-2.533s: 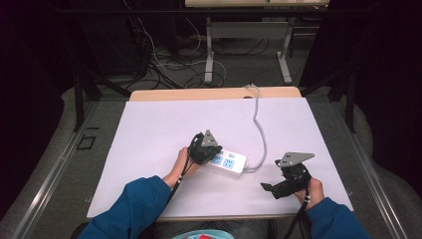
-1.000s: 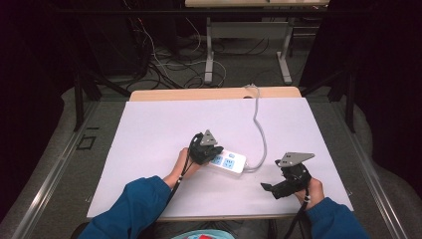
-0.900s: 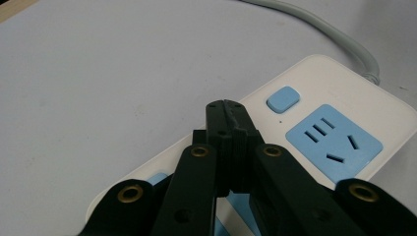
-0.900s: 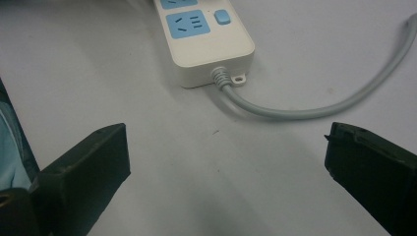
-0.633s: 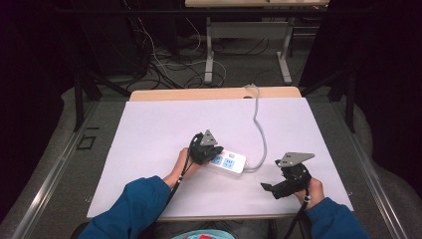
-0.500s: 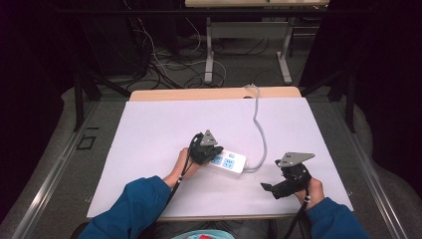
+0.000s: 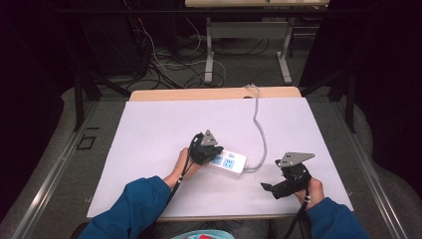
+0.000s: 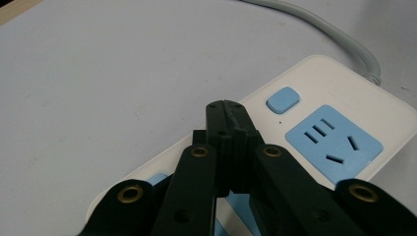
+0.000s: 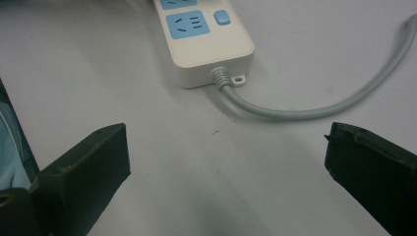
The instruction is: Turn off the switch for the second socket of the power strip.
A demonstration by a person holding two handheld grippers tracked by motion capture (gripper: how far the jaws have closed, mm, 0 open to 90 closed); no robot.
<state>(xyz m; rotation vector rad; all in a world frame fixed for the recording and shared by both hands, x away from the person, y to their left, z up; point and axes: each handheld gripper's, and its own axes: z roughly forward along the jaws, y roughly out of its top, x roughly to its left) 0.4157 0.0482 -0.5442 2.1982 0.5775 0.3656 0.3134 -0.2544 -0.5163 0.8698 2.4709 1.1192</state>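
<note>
White, one power strip [image 7: 226,162] lies under the clenched left tool [image 8: 226,110]; the right tool [image 9: 221,162] gapes, released.

This looks like a lab or test room set up for recording. A desk [image 7: 149,129] with a plain white top and a bare wooden far edge stands in dark surroundings. Beyond that far edge, loose cables [image 7: 164,59] tangle on the grey floor [image 7: 239,64] around metal table legs [image 7: 209,50]. Dark frame rails [image 7: 79,94] flank the desk's 2 side edges.
</note>
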